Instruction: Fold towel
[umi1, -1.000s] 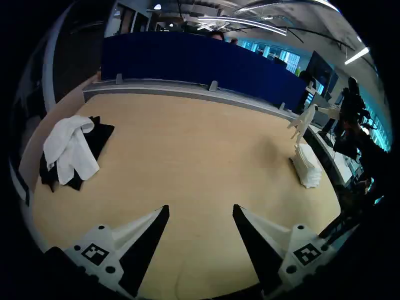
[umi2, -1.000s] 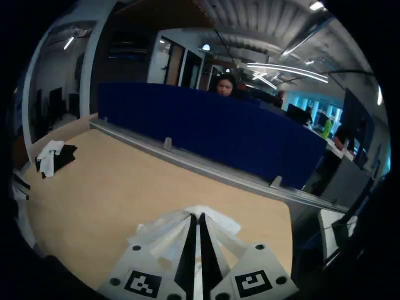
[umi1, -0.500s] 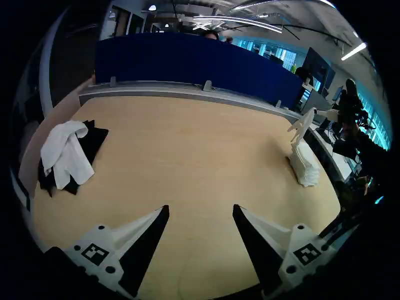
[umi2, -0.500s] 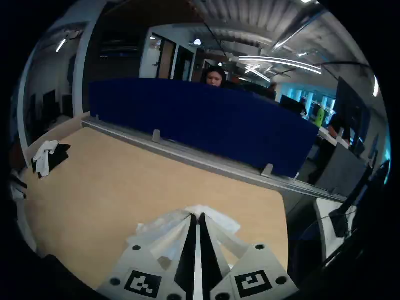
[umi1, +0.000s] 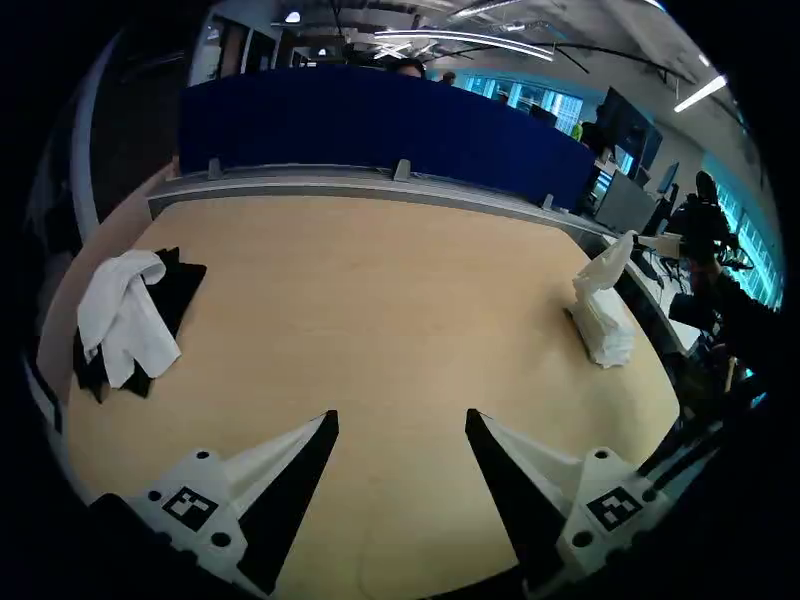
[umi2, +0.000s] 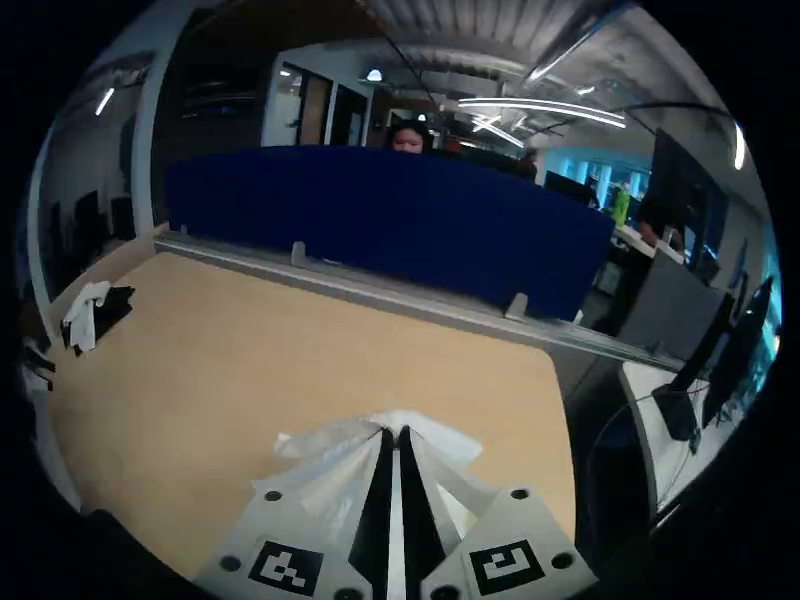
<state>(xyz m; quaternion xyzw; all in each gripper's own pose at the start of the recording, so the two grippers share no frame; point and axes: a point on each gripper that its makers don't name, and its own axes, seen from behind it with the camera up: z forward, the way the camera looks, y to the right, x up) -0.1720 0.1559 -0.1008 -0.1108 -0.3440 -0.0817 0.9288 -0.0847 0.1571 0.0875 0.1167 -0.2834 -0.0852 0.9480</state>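
Towel (umi2: 318, 442) fabric is pinched between the closed fingers of the right gripper (umi2: 393, 434), white folds bunched to either side of the tips. In the left gripper view the same towel (umi1: 603, 322) is seen at the right edge of the desk (umi1: 380, 290), as a stacked bundle with one corner drawn up into a peak. Compared with a second ago, that peak is carried lower and closer to the bundle. This is judged to mean that a fold is being laid down rather than lifted, so the task appears well advanced. The left gripper (umi1: 400, 415) is held wide open over the near edge, with nothing between its fingers.

A second white towel (umi1: 122, 312) is draped over a black cloth (umi1: 182, 285) at the left edge, well apart from the work. The pale wood surface is otherwise bare. The far edge is bounded by a blue partition (umi1: 380, 120); a person (umi2: 408, 135) is seated behind it, and ceiling lights (umi2: 545, 105) and monitors (umi1: 618, 118) are seen beyond.
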